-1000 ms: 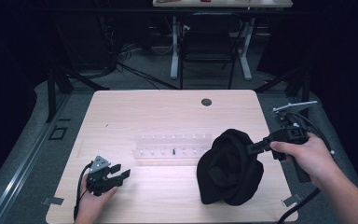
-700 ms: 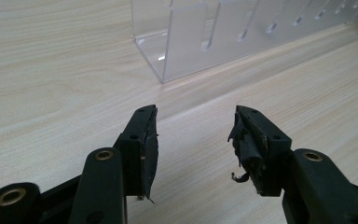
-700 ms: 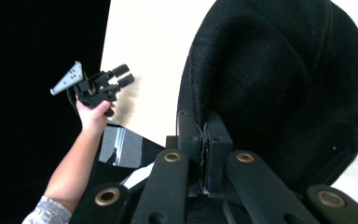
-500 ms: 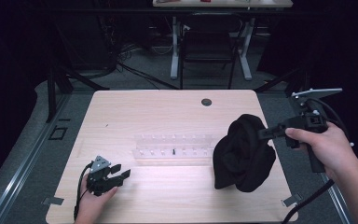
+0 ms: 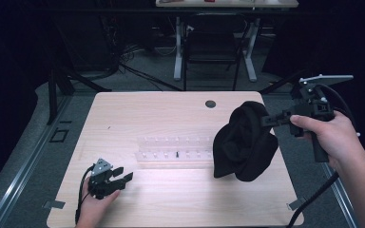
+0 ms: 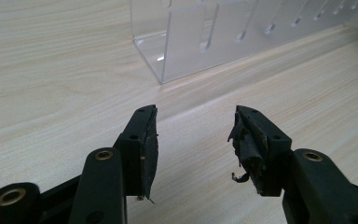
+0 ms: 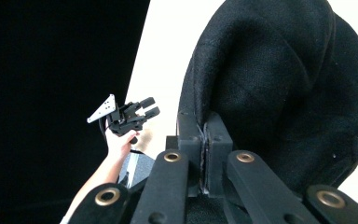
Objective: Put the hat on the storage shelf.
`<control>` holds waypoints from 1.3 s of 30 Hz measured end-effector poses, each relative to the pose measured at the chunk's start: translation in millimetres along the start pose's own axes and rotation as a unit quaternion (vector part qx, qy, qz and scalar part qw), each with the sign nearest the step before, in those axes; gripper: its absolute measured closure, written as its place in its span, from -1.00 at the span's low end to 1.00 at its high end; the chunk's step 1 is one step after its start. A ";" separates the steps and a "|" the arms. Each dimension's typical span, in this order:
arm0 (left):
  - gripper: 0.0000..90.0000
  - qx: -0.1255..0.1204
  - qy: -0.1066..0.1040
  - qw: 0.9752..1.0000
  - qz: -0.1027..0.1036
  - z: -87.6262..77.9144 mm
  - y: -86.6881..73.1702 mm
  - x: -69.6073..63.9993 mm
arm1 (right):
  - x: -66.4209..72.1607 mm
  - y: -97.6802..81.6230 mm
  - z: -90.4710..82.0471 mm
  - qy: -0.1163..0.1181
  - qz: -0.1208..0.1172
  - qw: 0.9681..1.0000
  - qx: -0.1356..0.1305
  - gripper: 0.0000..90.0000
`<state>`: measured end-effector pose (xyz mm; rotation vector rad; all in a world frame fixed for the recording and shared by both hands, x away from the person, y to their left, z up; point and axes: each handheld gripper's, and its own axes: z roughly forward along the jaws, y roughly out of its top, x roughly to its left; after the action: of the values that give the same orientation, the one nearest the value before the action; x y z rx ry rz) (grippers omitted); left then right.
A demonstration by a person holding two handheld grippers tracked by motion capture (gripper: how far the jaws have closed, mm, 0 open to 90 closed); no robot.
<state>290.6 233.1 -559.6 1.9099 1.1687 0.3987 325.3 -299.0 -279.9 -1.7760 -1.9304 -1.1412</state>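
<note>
A black felt hat (image 5: pixel 244 142) hangs above the right side of the wooden table (image 5: pixel 147 114), lifted off the surface. My right gripper (image 5: pixel 266 118) is shut on its brim. In the right gripper view the jaws pinch the edge of the black hat (image 7: pixel 279 79) at the gripper tip (image 7: pixel 205 128). My left gripper (image 5: pixel 123 175) rests near the table's front left corner, open with nothing between its fingers. In the left gripper view its jaws stand apart around the left gripper's gap (image 6: pixel 193 140), low over bare wood.
A clear acrylic rack (image 5: pixel 176 149) with slots lies across the table's middle, seen close as a clear box (image 6: pixel 223 37) in the left gripper view. A round grommet (image 5: pixel 210 103) sits near the far edge. A chair and desk legs (image 5: pixel 214 42) stand beyond the table.
My right gripper has lifted the hat off the table and carried it up and to the right. The left gripper has stayed in place.
</note>
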 end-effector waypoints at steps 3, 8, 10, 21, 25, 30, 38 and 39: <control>0.12 0.004 -0.001 1.000 0.002 -0.8 0.4 0.1 | 2.4 2.8 2.8 -0.002 0.000 1.000 0.000 0.96; 0.12 0.008 -0.003 1.000 0.004 -1.2 0.8 0.3 | 9.6 8.3 6.9 -0.001 -0.001 1.000 -0.003 0.96; 0.12 0.006 -0.002 1.000 0.004 -0.5 0.7 0.1 | 13.7 11.4 7.8 0.000 -0.004 1.000 -0.003 0.96; 0.11 0.002 -0.002 1.000 0.003 -0.3 0.8 0.6 | 37.1 28.7 22.4 0.012 -0.019 1.000 -0.007 0.96; 0.11 0.006 -0.006 1.000 0.004 -1.4 1.5 1.0 | 44.8 34.4 30.4 0.012 -0.020 1.000 -0.005 0.96; 0.11 0.006 -0.006 1.000 0.004 -1.0 1.8 0.8 | 54.8 40.2 37.9 0.006 -0.026 1.000 -0.001 0.96; 0.11 0.002 -0.007 1.000 0.005 -0.7 2.1 0.9 | 65.6 51.4 47.0 0.004 -0.027 1.000 -0.004 0.96; 0.11 0.002 -0.007 1.000 0.005 -0.6 2.1 1.1 | 66.6 52.6 48.3 0.004 -0.026 1.000 -0.006 0.96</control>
<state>292.0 234.0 -557.7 1.9199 1.1518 0.3890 375.2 -221.4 -247.7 -1.7337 -1.9794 -1.1776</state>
